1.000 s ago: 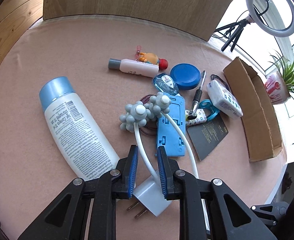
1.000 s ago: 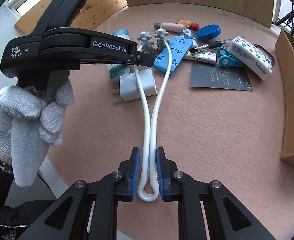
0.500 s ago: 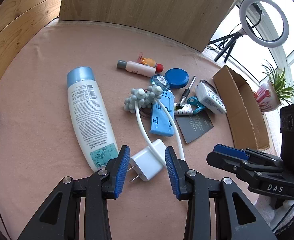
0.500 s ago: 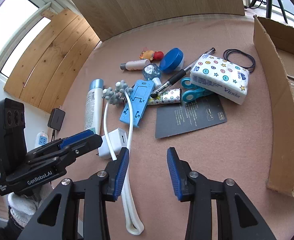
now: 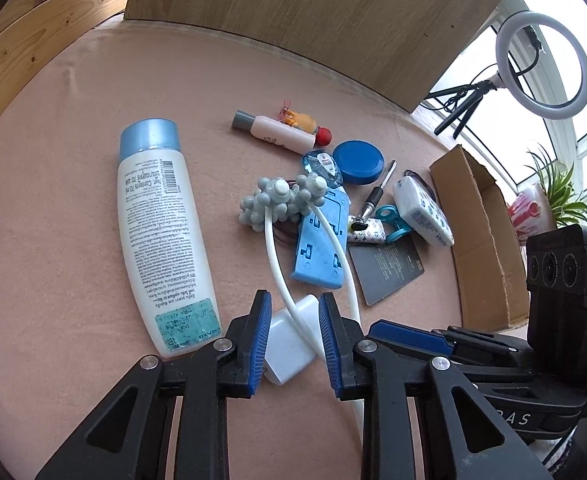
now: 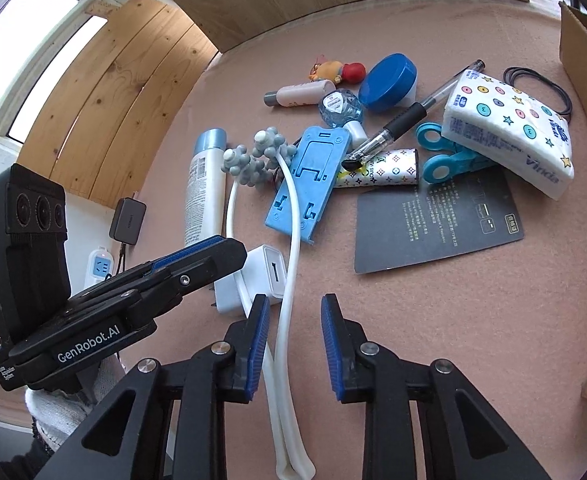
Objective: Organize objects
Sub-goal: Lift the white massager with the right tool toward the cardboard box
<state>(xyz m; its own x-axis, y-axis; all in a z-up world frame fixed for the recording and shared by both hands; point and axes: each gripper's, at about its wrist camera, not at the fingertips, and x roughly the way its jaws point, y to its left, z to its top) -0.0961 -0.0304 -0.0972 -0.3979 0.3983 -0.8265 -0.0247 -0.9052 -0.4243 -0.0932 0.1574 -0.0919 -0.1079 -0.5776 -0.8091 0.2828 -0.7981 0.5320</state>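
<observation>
Two grippers work over our pink felt-covered table (image 5: 53,208), both with jaws apart and holding nothing. Largest item: the open brown cardboard box (image 5: 481,236) at the far right edge, presumably where loose things should end up, so the clutter lies near its mouth. Next, the tall white lotion bottle with pale blue cap (image 5: 161,232), lying flat beside the pile, clear of the rest. Then the white looped massager with grey knobbed heads (image 5: 277,200): its two stems run from the heads, across the blue plastic phone stand (image 5: 323,240) and the white plug-in charger block (image 5: 289,340), down to the closed loop near us. We hold the left gripper (image 5: 293,340) straddling one stem right over the charger; the right gripper (image 6: 291,346) brackets a stem lower down. We judge the massager, tangled over smaller pieces, wants lifting first.
</observation>
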